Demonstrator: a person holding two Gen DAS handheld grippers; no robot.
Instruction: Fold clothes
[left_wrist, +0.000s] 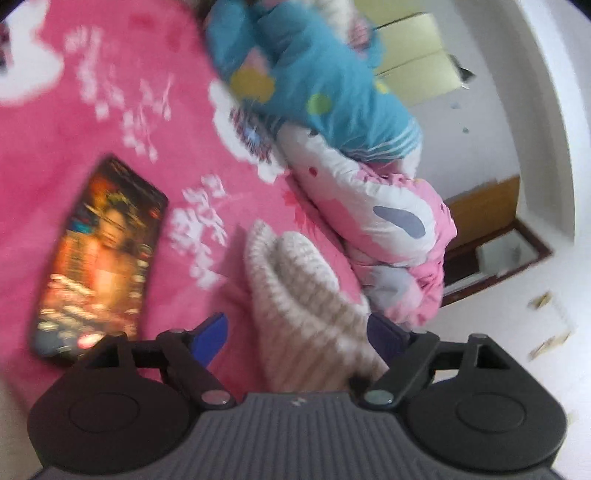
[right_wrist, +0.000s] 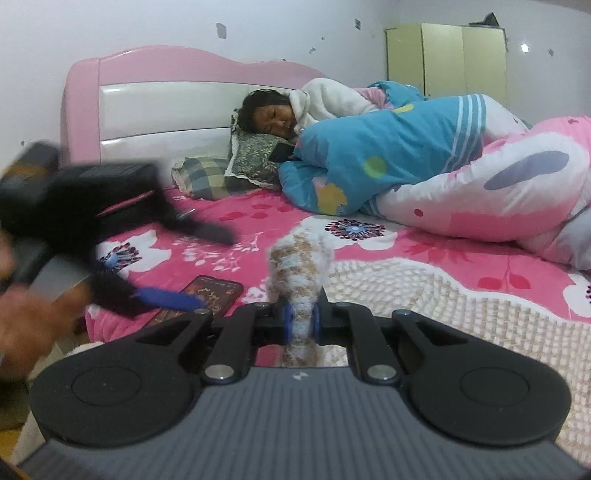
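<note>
A cream knitted garment (right_wrist: 424, 295) lies on the pink floral bed sheet (right_wrist: 258, 218). My right gripper (right_wrist: 301, 323) is shut on a bunched fold of it, which stands up between the blue pads. In the left wrist view my left gripper (left_wrist: 297, 332) is open, its blue fingers (left_wrist: 210, 332) spread either side of a raised fold of the same garment (left_wrist: 295, 295). The left gripper also shows blurred at the left of the right wrist view (right_wrist: 173, 299), above the sheet near the phone.
A lit phone (left_wrist: 99, 258) lies on the sheet left of the garment. A person (right_wrist: 273, 118) sleeps at the head of the bed under a blue quilt (right_wrist: 388, 158) and a pink and white quilt (right_wrist: 498, 195). A wardrobe (right_wrist: 447, 59) stands behind.
</note>
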